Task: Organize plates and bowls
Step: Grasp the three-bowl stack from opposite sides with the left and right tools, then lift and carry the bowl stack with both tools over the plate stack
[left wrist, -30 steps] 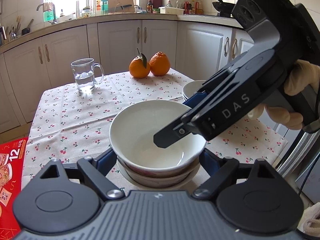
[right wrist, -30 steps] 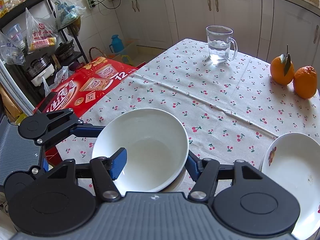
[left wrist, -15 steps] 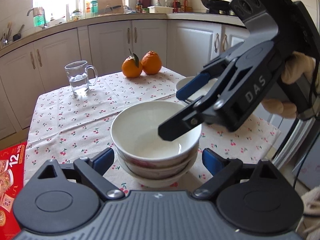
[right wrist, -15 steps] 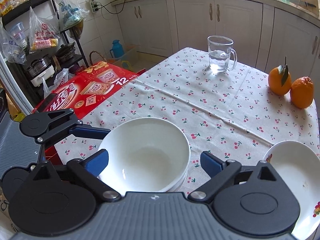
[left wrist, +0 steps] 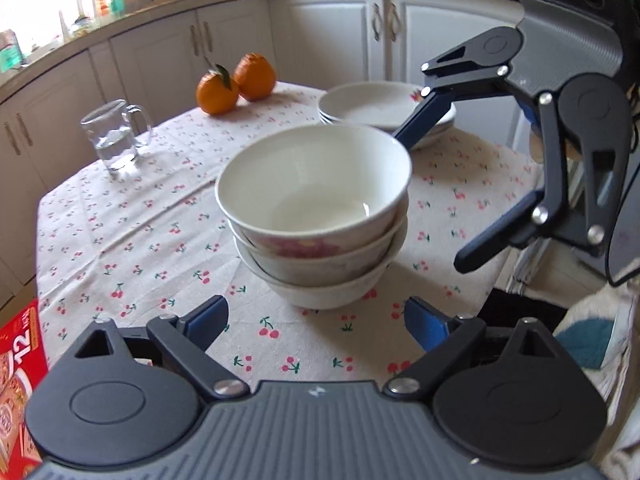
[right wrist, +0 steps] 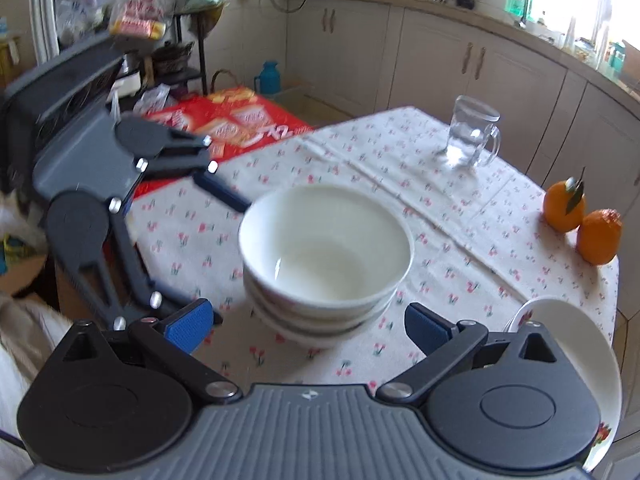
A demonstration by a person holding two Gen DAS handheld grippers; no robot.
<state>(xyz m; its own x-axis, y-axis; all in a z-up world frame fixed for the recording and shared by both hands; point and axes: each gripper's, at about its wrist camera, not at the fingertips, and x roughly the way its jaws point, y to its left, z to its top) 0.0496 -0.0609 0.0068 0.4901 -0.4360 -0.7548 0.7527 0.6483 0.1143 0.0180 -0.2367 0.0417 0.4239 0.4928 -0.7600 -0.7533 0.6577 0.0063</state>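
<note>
Three white bowls (left wrist: 316, 216) sit nested in one stack on the cherry-print tablecloth (left wrist: 132, 240); the same bowls (right wrist: 324, 256) fill the middle of the right wrist view. My left gripper (left wrist: 316, 320) is open, its blue pads just short of the stack and clear of it. To the right of the stack my right gripper (left wrist: 428, 200) hovers with its jaws opening and nothing between them. A stack of white plates (left wrist: 372, 108) lies behind the bowls. From the right wrist, the right gripper (right wrist: 308, 322) faces the bowls, the left gripper (right wrist: 228, 260) is on their left, and the plates (right wrist: 560, 320) are at lower right.
A glass mug of water (left wrist: 114, 136) and two oranges (left wrist: 236, 84) stand at the far side of the table. A red carton (right wrist: 224, 124) lies on the floor beyond the table's left edge. White cabinets (left wrist: 328, 36) ring the room.
The right gripper let go of the top bowl's rim, opened wide and drew back to the right. The top bowl now rests in the stack. The left gripper widened and backed away.
</note>
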